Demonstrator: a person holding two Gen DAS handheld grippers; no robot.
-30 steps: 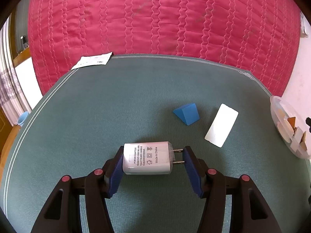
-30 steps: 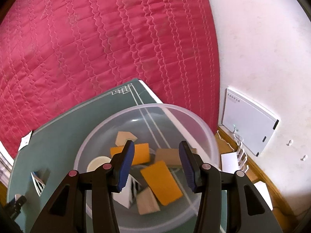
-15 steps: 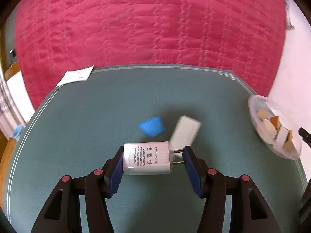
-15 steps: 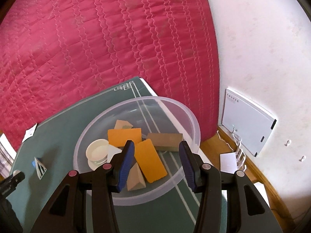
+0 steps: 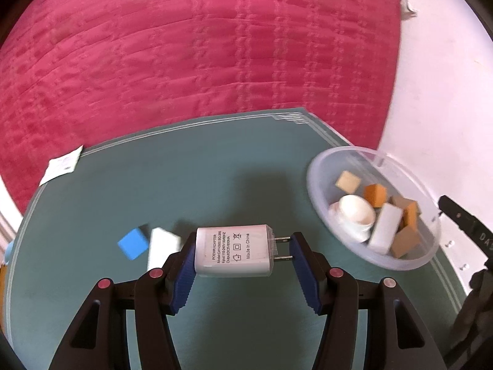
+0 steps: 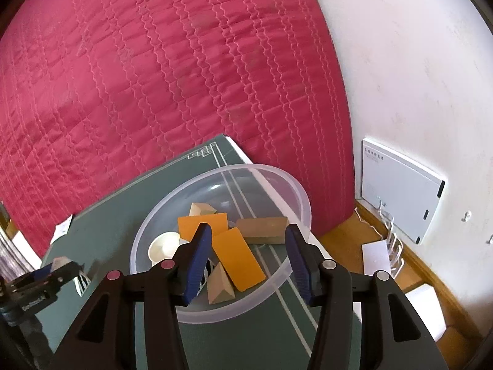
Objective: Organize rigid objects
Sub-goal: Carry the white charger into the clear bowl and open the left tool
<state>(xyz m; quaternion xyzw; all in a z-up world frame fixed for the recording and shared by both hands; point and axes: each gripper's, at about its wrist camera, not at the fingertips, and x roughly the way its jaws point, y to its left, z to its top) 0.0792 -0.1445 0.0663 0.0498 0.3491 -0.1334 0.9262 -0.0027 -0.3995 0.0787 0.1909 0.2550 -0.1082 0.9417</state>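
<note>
My left gripper [image 5: 243, 256] is shut on a white power adapter [image 5: 234, 254]. One pad presses the adapter's body and the other its two prongs, above the green table mat [image 5: 185, 169]. A clear plastic bowl [image 5: 309, 185] stands to the right and holds orange and tan blocks, a white block and a small white cup [image 5: 354, 212]. A blue block [image 5: 134, 243] and a white block [image 5: 161, 246] lie on the mat just left of the held adapter. My right gripper [image 6: 248, 237] hovers open over the near rim of the bowl [image 6: 295, 185], with nothing between its fingers.
A red quilt [image 5: 215, 46] rises behind the table. A paper slip [image 5: 61, 166] lies at the mat's far left edge. The bowl sits at the table's right corner, beside a white wall with a flat white device [image 6: 400, 188] and the wooden floor below.
My left gripper carried the adapter to the right, so the bowl came closer and the blue and white blocks slid left in view. My right gripper drew back a little from the bowl.
</note>
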